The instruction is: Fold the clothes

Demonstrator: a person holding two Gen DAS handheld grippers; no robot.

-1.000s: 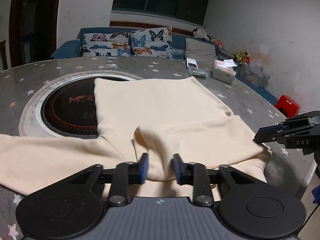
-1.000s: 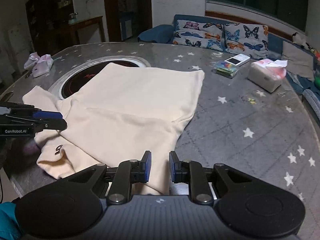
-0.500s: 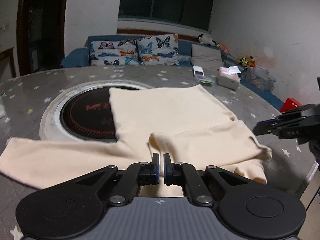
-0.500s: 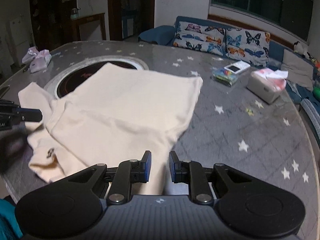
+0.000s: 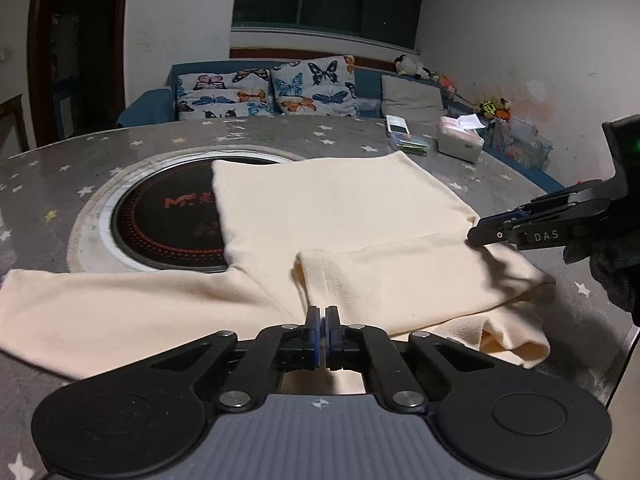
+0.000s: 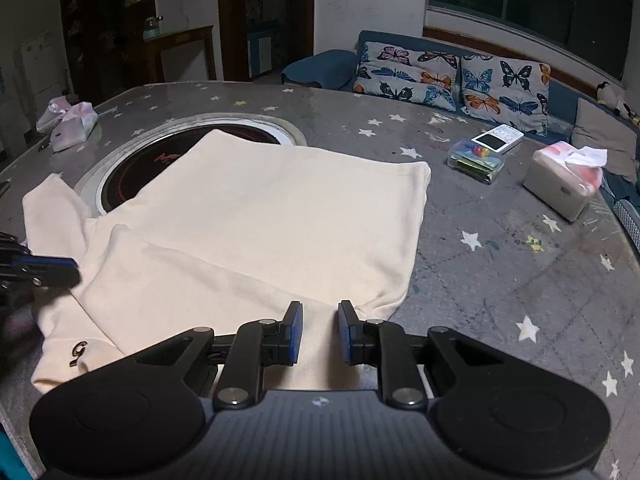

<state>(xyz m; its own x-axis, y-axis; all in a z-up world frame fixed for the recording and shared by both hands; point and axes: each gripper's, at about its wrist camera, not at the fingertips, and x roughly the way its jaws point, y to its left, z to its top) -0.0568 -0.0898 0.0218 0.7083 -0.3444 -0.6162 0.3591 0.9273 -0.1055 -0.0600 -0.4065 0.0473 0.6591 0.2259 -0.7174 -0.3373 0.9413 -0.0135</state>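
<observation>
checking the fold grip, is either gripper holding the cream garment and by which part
The left gripper is shut on the cream garment at its near folded edge. The right gripper holds nothing.

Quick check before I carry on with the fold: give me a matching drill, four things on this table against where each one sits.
Things:
1. cream top
2. tissue box
3. pink bag
4. round hotplate

Places:
A. far left, near the table edge
B. sunk into the table, partly under the cloth
C. far right, beside a clear box of coloured bits
D. spread across the middle, one sleeve folded over its body

Pairs: 1-D, 2-C, 3-A, 4-B
</observation>
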